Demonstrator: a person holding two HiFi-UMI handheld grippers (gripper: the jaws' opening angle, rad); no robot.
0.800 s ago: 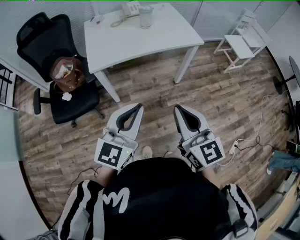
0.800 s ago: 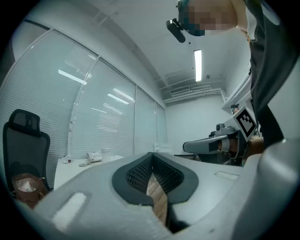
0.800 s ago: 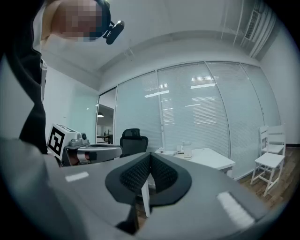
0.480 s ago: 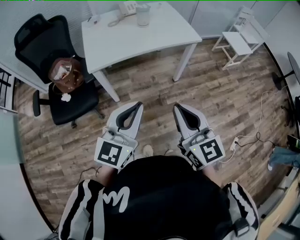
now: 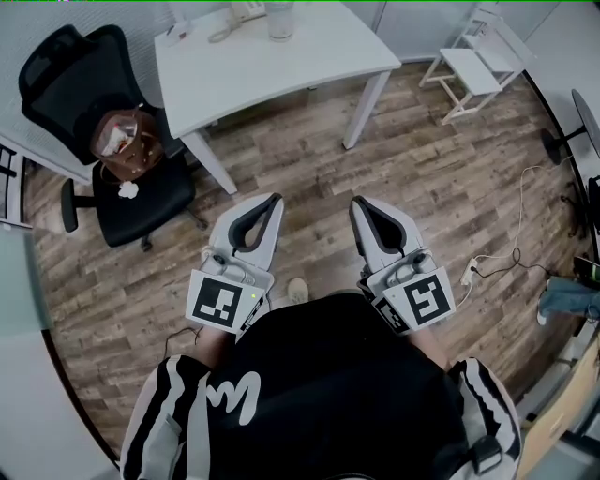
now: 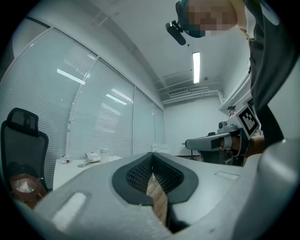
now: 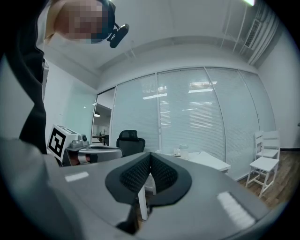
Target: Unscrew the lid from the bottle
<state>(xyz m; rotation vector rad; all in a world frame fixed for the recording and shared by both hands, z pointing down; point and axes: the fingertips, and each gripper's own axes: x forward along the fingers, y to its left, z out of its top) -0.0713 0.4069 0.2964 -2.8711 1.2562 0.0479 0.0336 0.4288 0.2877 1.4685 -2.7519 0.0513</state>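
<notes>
Both tongs are held level in front of the person, over the wood floor (image 5: 450, 178) and well apart from the table.

L gripper (image 5: 276, 197): in the left gripper view the jaws are seen pressed together at the tips, w/ nothing between the ribbed pads. Only a strip of floor is glimpsed thru the gap below them.

R gripper (image 5: 357, 201): the same is shown in the right gripper view, jaws closed tip to tip, nothing clamped.

The bottle (image 5: 279, 21) is stood on the far part of the white table (image 5: 281, 70), just beside a phone (image 5: 246, 11). It is cut off by the top edge of the head view, so the lid can't be made out there. In both gripper views it is seen only as a small pale shape, too small for the lid to be told.

A black office chair (image 5: 61, 70) is placed left of the table, w/ a brown bag (image 5: 122, 145) on its seat; the bag's contents can't be read. A white chair (image 5: 469, 66) is seen at upper right. Cables (image 5: 511, 267) are laid on the floor at right, partly cropped by the lens edge. The hands are hidden under the marker cubes (image 5: 215, 302) and the dark top.
</notes>
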